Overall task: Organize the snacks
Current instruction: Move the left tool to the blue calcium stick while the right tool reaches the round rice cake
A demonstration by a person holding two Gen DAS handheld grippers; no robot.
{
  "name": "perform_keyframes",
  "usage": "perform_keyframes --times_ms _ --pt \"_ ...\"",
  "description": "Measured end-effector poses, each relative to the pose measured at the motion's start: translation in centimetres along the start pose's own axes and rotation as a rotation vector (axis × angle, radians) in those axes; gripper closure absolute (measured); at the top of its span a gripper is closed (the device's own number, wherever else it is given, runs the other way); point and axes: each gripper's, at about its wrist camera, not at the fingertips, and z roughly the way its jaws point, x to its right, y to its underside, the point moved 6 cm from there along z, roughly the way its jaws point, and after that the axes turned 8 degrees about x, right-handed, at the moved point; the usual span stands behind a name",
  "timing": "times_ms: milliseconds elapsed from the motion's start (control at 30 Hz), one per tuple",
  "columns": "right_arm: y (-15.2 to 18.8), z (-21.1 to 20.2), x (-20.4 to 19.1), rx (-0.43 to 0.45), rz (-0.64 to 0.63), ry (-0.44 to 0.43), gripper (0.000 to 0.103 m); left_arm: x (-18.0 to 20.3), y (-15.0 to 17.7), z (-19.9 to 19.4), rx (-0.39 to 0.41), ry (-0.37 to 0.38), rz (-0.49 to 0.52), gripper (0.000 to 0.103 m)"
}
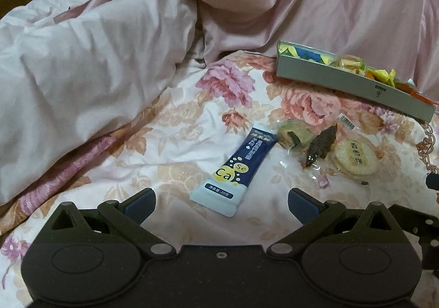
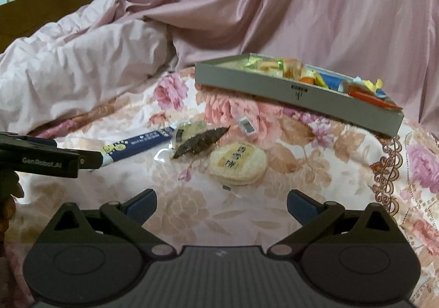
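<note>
Both jaws are held apart over the bed (image 1: 170,143), the left gripper (image 1: 221,202) above the sachet (image 1: 233,168), the right gripper (image 2: 221,202) near the cracker (image 2: 238,164).

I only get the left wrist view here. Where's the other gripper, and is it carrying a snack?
Observer: The right gripper is open and empty, with the round rice cracker pack lying just ahead of it.
Operator: What does my gripper look like from over there?
Observer: The left gripper shows side-on, lettered along its side, its tip at the pale end of the blue sachet.
Operator: Who's holding it?
Observer: A hand shows only partly at the picture's edge below it.
</note>
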Motion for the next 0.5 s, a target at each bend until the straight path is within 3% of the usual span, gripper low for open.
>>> perform_keyframes --times_ms 500 --pt "-0.2 2.5 1.1 -0.051 0.015 0.018 0.0 0.5 -0.4 2.3 0.004 0.002 0.033 0.001"
